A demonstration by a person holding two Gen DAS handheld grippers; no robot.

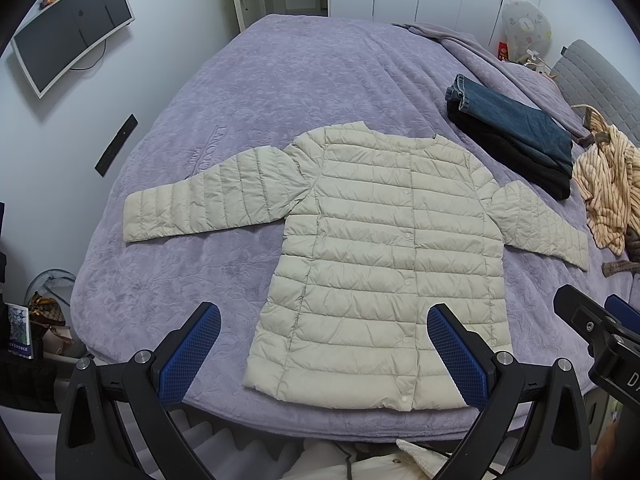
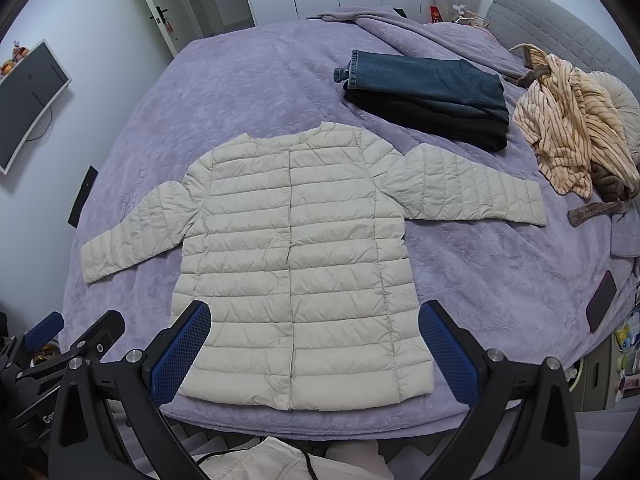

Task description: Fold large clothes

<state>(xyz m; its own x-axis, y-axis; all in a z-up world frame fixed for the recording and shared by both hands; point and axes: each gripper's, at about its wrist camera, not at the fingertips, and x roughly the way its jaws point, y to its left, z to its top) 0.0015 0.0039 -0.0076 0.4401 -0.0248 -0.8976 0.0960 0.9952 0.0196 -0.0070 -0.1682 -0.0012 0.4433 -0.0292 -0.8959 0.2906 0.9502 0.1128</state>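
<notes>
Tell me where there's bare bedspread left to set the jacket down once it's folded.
Open bedspread lies between the jacket collar and the far edge, left of the folded jeans. Another patch sits below the jacket's right sleeve, short of the phone. The headboard side, with the striped garment, is crowded.

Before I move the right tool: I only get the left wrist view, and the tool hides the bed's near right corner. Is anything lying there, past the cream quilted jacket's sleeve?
Observer: Yes. A dark flat rectangular device, possibly a phone, lies on the purple bedspread near that edge, apart from the cream quilted puffer jacket.
Operator: And behind the striped heap?
Observer: A round cream cushion sits by the grey padded headboard, right behind the crumpled orange-striped garment.
</notes>
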